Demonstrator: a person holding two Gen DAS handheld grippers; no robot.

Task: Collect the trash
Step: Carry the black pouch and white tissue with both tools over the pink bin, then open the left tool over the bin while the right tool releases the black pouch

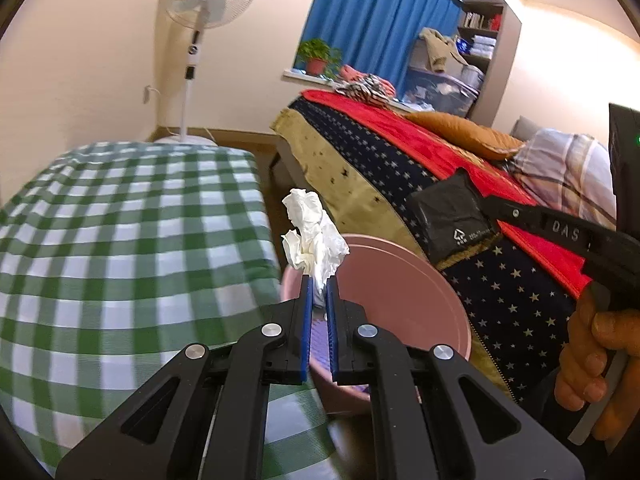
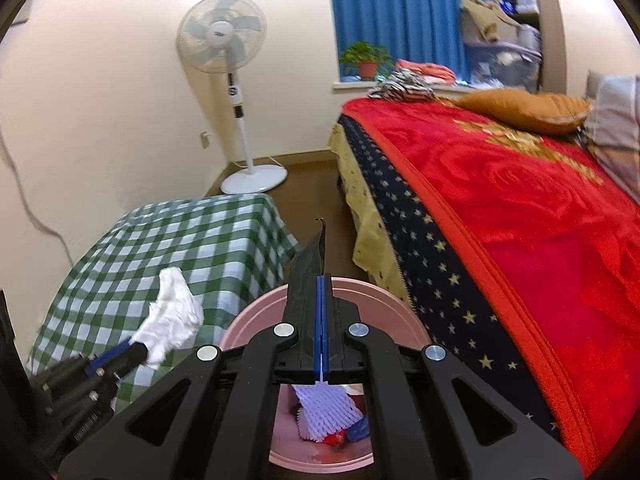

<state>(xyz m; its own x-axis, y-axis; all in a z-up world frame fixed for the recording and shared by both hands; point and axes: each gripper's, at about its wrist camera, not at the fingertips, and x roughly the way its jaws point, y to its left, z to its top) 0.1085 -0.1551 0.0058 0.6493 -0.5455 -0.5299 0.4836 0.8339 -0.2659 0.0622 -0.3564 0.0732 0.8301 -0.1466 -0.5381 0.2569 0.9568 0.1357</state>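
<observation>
My left gripper (image 1: 317, 278) is shut on a crumpled white tissue (image 1: 312, 232), holding it above the near rim of a pink bin (image 1: 400, 300). In the right wrist view the same tissue (image 2: 174, 312) sticks out of the left gripper (image 2: 138, 350), left of the bin. My right gripper (image 2: 322, 280) is shut on a flat black wrapper (image 2: 310, 260) over the pink bin (image 2: 372, 288). Seen from the left wrist, the right gripper (image 1: 486, 202) holds that black wrapper (image 1: 444, 220) beside the bed. A white foam net (image 2: 324, 408) and red and blue scraps lie inside the bin.
A table under a green checked cloth (image 1: 120, 240) stands left of the bin. A bed with a red blanket (image 2: 520, 208) and star-patterned cover runs along the right. A white standing fan (image 2: 244, 120) is at the far wall. A person's hand (image 1: 592, 360) grips the right tool.
</observation>
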